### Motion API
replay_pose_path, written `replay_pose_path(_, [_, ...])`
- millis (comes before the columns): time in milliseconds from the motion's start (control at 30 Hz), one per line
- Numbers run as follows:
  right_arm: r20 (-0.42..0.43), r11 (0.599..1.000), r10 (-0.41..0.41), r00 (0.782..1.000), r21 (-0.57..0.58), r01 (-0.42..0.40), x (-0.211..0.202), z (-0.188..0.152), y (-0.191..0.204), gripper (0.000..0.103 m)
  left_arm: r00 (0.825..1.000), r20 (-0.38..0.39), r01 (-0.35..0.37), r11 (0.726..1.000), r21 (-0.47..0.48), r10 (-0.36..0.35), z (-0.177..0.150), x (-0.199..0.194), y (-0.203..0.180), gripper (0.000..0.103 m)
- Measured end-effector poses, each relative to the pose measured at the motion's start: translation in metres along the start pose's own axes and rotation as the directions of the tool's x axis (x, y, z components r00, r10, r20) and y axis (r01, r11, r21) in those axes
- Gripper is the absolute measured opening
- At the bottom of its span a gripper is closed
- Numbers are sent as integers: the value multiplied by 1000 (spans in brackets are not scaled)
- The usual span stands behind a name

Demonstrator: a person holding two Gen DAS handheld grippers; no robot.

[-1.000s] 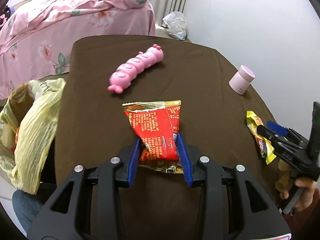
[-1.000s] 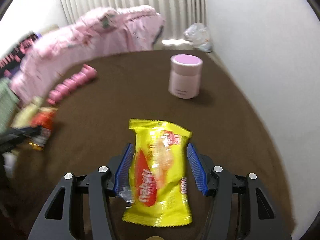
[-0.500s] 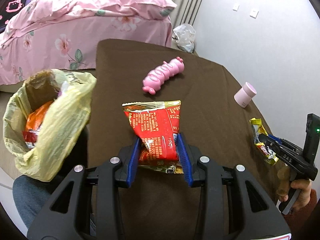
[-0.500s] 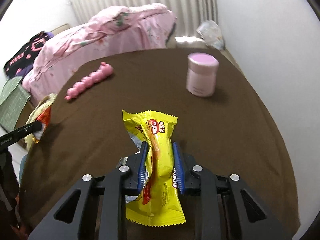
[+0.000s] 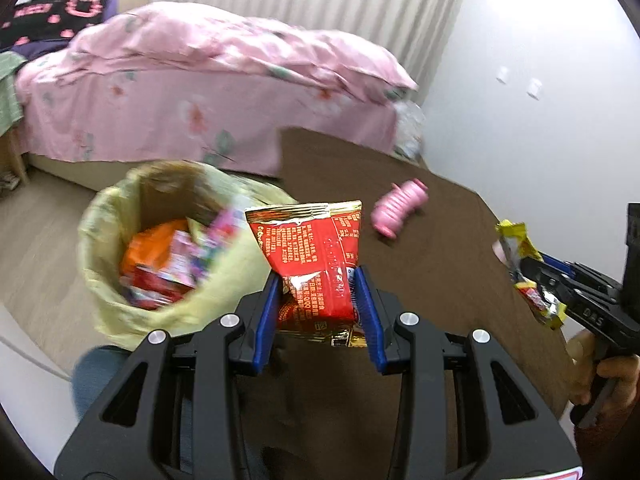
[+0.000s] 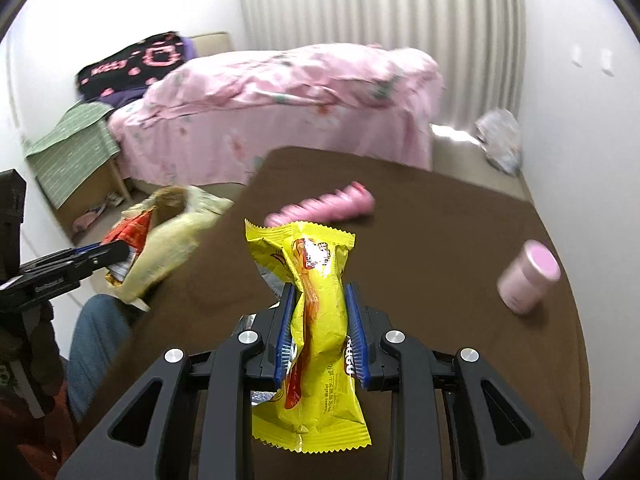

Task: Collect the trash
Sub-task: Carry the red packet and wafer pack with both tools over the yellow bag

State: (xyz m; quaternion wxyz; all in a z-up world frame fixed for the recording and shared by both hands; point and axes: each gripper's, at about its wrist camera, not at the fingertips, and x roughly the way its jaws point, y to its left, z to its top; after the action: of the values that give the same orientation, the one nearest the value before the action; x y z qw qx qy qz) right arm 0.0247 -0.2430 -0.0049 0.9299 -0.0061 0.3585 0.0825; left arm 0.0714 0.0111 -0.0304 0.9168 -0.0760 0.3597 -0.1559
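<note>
My left gripper (image 5: pixel 316 280) is shut on a red snack packet (image 5: pixel 310 252) and holds it in the air beside the open yellow trash bag (image 5: pixel 108 236), which holds several wrappers. My right gripper (image 6: pixel 320 300) is shut on a yellow snack wrapper (image 6: pixel 316 320), lifted above the brown table (image 6: pixel 440 232). The right gripper and yellow wrapper also show at the right of the left wrist view (image 5: pixel 532 276). The left gripper with the red packet (image 6: pixel 132 232) shows at the left of the right wrist view, next to the bag (image 6: pixel 172 236).
A pink caterpillar toy (image 6: pixel 324 208) and a pink cup (image 6: pixel 528 276) lie on the table. A bed with a pink cover (image 5: pixel 200 92) stands behind. A person's knee in jeans (image 6: pixel 96 340) is at the table's left edge.
Both grippers have lifted and swung left toward the trash bag. The right gripper closed on the yellow wrapper and raised it off the table. The red packet is now at the bag's rim.
</note>
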Motion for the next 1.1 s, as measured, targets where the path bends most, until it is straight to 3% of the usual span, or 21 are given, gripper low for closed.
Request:
replay_pose_path(233, [29, 988, 98, 995, -120, -93, 20, 53, 59, 25, 983, 98, -140, 979, -148, 155, 20, -17, 68, 35])
replay_pose_path(400, [19, 970, 196, 980, -151, -191, 53, 91, 96, 25, 967, 105, -204, 950, -237, 234, 25, -10, 102, 35])
replay_pose_path(700, [-88, 919, 293, 952, -249, -306, 126, 110, 154, 25, 969, -7, -242, 945, -222, 246, 20, 33, 118, 35])
replay_pose_path(1100, [-233, 895, 335, 913, -224, -385, 203, 116, 164, 25, 935, -157, -341, 925, -169, 317, 9, 83, 127, 35])
